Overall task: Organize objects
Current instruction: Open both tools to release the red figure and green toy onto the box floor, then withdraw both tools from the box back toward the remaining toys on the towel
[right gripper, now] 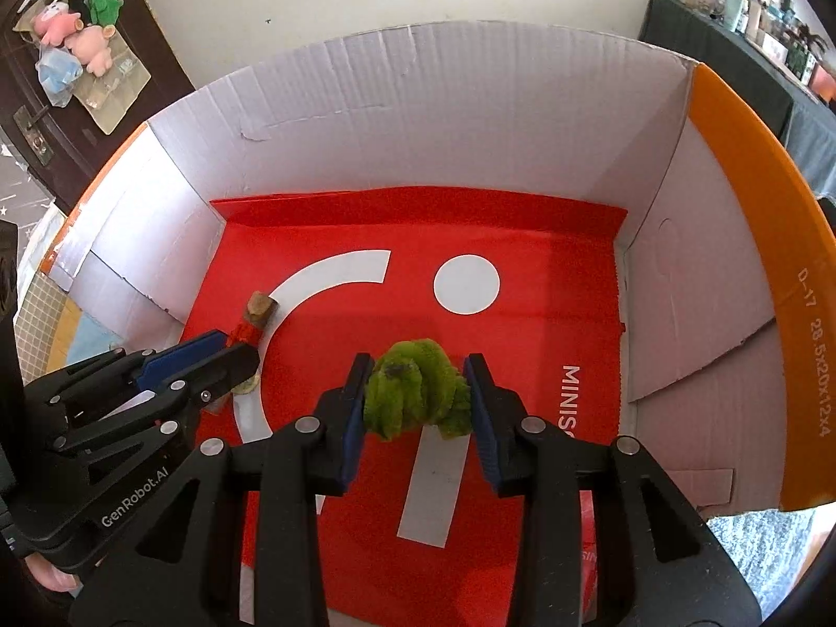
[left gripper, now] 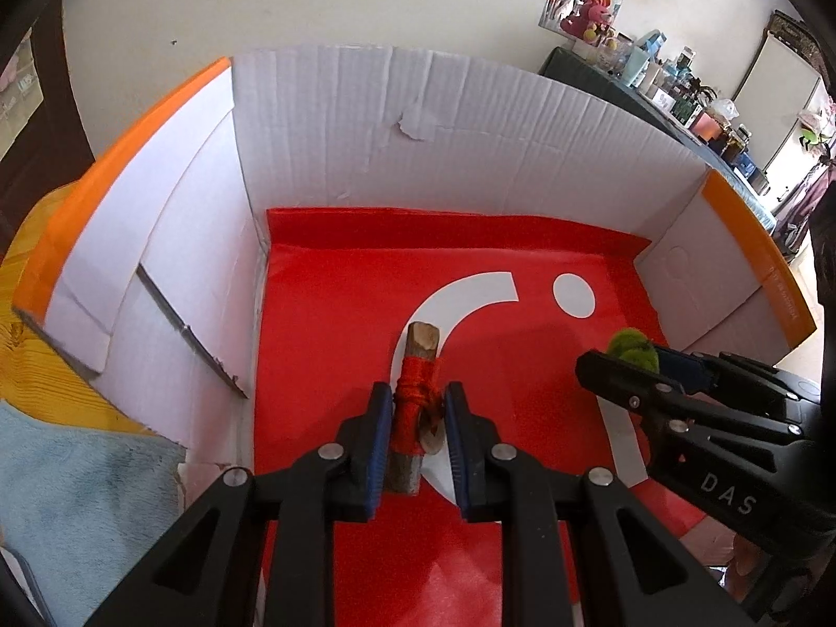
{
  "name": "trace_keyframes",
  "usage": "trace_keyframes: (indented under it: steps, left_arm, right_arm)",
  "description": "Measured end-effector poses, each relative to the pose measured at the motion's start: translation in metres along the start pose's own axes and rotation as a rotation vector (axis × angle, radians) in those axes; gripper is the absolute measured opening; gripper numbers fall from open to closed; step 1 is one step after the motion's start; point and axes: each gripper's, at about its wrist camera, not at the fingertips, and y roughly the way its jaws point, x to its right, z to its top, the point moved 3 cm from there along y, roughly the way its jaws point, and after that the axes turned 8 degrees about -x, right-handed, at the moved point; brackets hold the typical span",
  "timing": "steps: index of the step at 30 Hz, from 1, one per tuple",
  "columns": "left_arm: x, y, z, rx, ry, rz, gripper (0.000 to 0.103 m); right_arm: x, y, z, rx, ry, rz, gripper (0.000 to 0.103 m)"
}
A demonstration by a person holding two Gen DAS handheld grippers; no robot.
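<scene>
A short wooden stick wrapped in red thread (left gripper: 415, 397) sits between the fingers of my left gripper (left gripper: 418, 407), which is shut on it inside the white cardboard box (left gripper: 366, 120). The stick also shows in the right wrist view (right gripper: 254, 317), poking past the left gripper (right gripper: 230, 360). My right gripper (right gripper: 418, 392) is shut on a fuzzy green lump (right gripper: 415, 392) and holds it over the red sheet (right gripper: 522, 345) on the box floor. In the left wrist view the right gripper (left gripper: 627, 360) holds the green lump (left gripper: 632, 347) at the right.
The box has orange-edged flaps (right gripper: 757, 261) at left and right. A blue cloth (left gripper: 78, 496) and yellow surface (left gripper: 31, 287) lie outside the box's left wall. Cluttered shelves (left gripper: 679, 89) stand far behind. Plush toys (right gripper: 78, 36) hang on a dark door.
</scene>
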Motion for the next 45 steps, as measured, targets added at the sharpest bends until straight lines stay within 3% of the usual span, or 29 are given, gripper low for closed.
trace_keyframes:
  steps: [1, 3, 5, 15, 18, 24, 27, 36, 39, 43, 45]
  left_arm:
    - [0.000, 0.000, 0.000, 0.001, 0.000, 0.000, 0.020]
    - [-0.001, 0.000, 0.000, 0.000, 0.000, 0.001, 0.023]
    - [-0.001, -0.001, 0.000, 0.001, -0.002, 0.001, 0.027]
    - [-0.002, -0.009, -0.002, 0.013, -0.002, 0.000, 0.027]
    - [-0.002, -0.012, -0.003, 0.019, -0.003, -0.003, 0.034]
    - [0.000, -0.023, -0.005, 0.037, 0.000, -0.012, 0.035]
    - [0.001, -0.030, -0.007, 0.051, 0.001, -0.011, 0.042]
    - [0.002, -0.043, -0.015, 0.071, -0.001, -0.025, 0.042]
    - [0.005, -0.049, -0.018, 0.083, 0.001, -0.032, 0.042]
    - [0.007, -0.060, -0.024, 0.106, 0.006, -0.030, 0.052]
    - [0.007, -0.066, -0.028, 0.119, 0.009, -0.021, 0.052]
  right_arm:
    - [0.001, -0.001, 0.000, 0.001, -0.001, 0.001, 0.036]
    - [-0.002, -0.002, 0.001, 0.007, -0.001, 0.001, 0.050]
    - [-0.005, -0.003, 0.002, 0.018, -0.002, -0.002, 0.054]
    - [-0.008, -0.006, 0.002, 0.038, -0.001, 0.000, 0.055]
    - [-0.010, -0.009, 0.001, 0.052, -0.001, 0.007, 0.062]
    - [-0.017, -0.020, -0.001, 0.096, -0.009, 0.020, 0.063]
    - [-0.022, -0.026, -0.002, 0.120, -0.015, 0.027, 0.067]
    - [-0.035, -0.044, -0.006, 0.186, -0.026, 0.061, 0.069]
    - [-0.040, -0.048, -0.011, 0.206, -0.037, 0.071, 0.074]
    - [-0.045, -0.058, -0.019, 0.237, -0.047, 0.088, 0.074]
    - [-0.047, -0.064, -0.024, 0.254, -0.052, 0.090, 0.075]
